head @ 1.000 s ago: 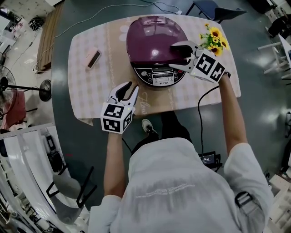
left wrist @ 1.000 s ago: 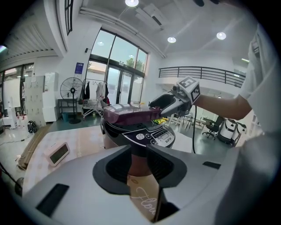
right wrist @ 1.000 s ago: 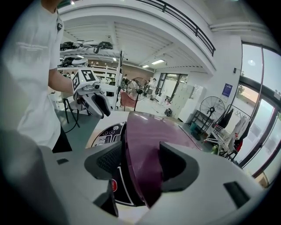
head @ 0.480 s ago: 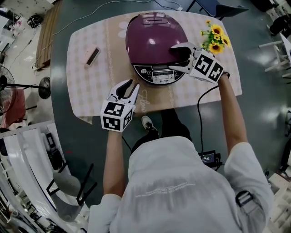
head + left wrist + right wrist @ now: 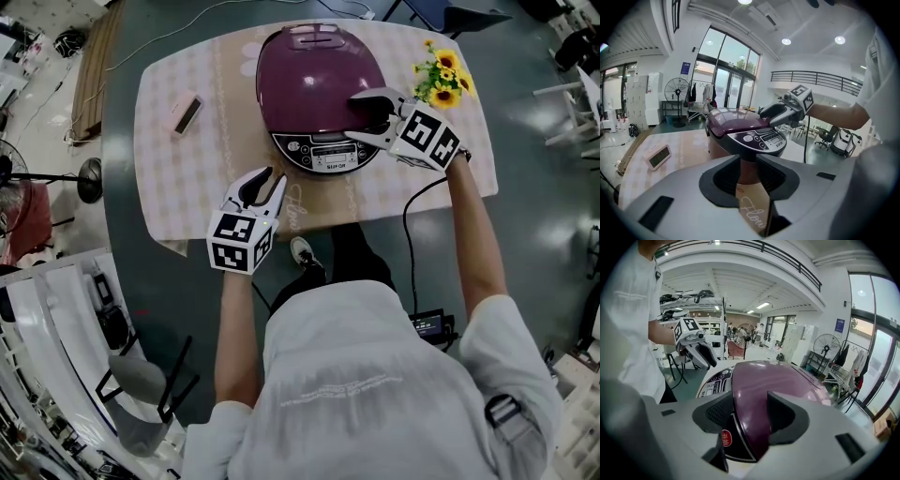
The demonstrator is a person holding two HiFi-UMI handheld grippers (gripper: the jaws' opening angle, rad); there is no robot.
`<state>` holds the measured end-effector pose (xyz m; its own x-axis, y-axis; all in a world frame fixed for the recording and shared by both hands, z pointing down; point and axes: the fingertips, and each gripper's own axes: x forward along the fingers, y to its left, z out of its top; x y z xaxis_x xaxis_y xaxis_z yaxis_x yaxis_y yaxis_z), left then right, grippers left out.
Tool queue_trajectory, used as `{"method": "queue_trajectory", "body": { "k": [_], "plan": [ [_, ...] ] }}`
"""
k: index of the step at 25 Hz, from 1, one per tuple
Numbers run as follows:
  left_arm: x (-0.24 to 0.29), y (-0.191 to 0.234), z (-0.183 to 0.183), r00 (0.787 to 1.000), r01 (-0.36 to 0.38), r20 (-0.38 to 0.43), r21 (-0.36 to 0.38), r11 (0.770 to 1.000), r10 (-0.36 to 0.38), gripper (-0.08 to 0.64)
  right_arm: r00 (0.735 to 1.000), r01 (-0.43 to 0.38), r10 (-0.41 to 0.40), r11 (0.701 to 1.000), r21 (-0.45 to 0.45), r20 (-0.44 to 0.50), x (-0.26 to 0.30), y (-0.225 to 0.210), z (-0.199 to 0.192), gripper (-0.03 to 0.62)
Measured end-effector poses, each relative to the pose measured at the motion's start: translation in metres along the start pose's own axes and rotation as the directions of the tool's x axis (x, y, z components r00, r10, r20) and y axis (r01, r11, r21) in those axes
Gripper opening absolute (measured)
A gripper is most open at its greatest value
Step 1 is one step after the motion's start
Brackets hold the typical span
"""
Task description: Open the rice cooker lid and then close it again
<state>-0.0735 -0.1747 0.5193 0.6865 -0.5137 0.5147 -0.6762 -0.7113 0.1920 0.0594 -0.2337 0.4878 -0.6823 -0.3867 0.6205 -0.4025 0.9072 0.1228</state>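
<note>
Rice cooker (image 5: 322, 150): mid-desk (image 5: 178, 187), lid (image 5: 314, 75) down | right gripper (image 5: 350, 116): jaws wide but just been closing, straddling the lid's front edge by the red latch button (image 5: 725, 438), likely lining up to release it | left gripper (image 5: 273, 175): partly open, empty, parked over the desk's near edge, clear of the lid's swing.
</note>
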Motion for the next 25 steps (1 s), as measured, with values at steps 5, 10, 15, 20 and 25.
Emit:
{"method": "queue_trajectory", "body": {
  "k": [5,10,15,20,25],
  "plan": [
    [0.003,-0.001,-0.005,1.0,0.007,-0.011,-0.005,1.0,-0.007,0.11,0.999,0.026,-0.026,1.0,0.014,0.026,0.0,-0.004,-0.002,0.237],
    [0.007,-0.003,-0.002,1.0,0.016,-0.009,-0.001,1.0,-0.016,0.11,0.998,0.012,-0.016,0.998,0.067,0.059,-0.002,-0.008,-0.002,0.221],
    [0.01,-0.004,-0.003,1.0,0.024,-0.014,0.001,1.0,-0.024,0.11,0.997,0.022,-0.027,0.998,0.064,0.073,-0.001,-0.009,-0.004,0.209],
    [0.012,-0.004,-0.005,0.999,0.03,-0.018,0.008,1.0,-0.03,0.11,0.996,0.029,-0.034,0.997,0.066,0.077,0.0,-0.008,-0.005,0.209],
    [0.013,-0.006,-0.005,0.999,0.035,-0.019,0.007,0.999,-0.035,0.11,0.997,0.035,-0.04,0.997,0.07,0.066,0.0,-0.008,-0.004,0.207]
  ]
}}
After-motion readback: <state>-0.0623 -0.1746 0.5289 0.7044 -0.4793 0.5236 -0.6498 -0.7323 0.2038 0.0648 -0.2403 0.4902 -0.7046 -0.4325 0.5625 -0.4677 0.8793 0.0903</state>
